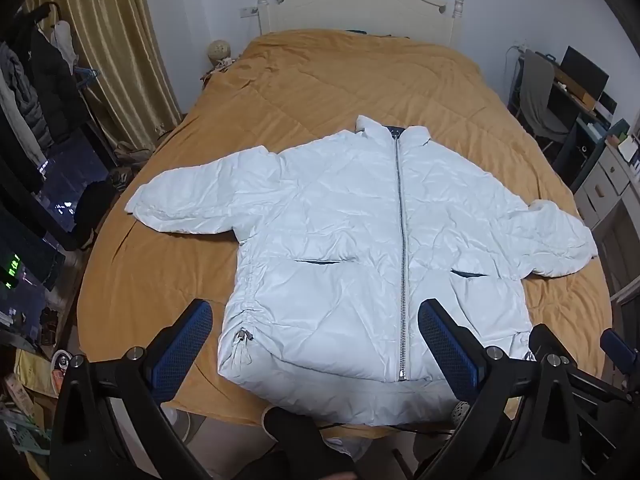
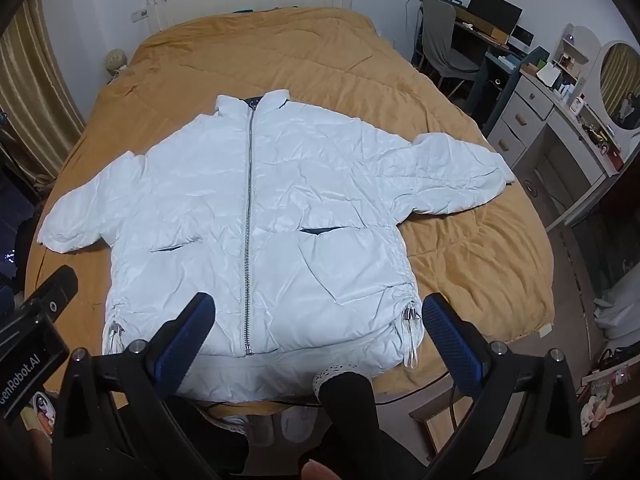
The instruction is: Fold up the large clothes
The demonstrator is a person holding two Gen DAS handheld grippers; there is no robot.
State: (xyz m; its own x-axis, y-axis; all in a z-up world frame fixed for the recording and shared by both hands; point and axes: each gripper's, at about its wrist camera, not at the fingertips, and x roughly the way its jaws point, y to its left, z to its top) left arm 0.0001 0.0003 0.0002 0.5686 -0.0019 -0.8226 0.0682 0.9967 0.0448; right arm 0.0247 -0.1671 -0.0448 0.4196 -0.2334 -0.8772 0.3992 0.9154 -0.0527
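The left hand-held gripper (image 1: 316,344) hangs above the near edge of a bed with its two blue-padded fingers (image 1: 182,346) spread wide and nothing between them but air; its view looks down past them onto the lower left part of a jacket. The right hand-held gripper (image 2: 318,340) is likewise spread wide and holds nothing, poised over the jacket's lower right corner. Part of the left gripper's black body shows at the left edge of the right wrist view. The white puffer jacket (image 1: 360,232) lies flat and face up on the bed, zipped closed along a silver zipper (image 1: 402,240) that runs from collar to hem, with the collar toward the headboard and the hem at the near edge. Both sleeves stretch out sideways, one to each side. Two slit pockets (image 2: 324,231) gape slightly open, showing dark lining; whether anything is in them cannot be told. Drawstring toggles (image 2: 410,316) hang at the hem's corners. The jacket rests on a mustard-yellow quilt (image 1: 340,80) that covers the bed, with a cream headboard (image 1: 360,0) beyond. To the right of the bed stand a grey chair (image 2: 444,40) and a white dresser (image 2: 532,120) with closed drawers and small items cluttered on top. Gold curtains (image 1: 120,40) hang on the left.
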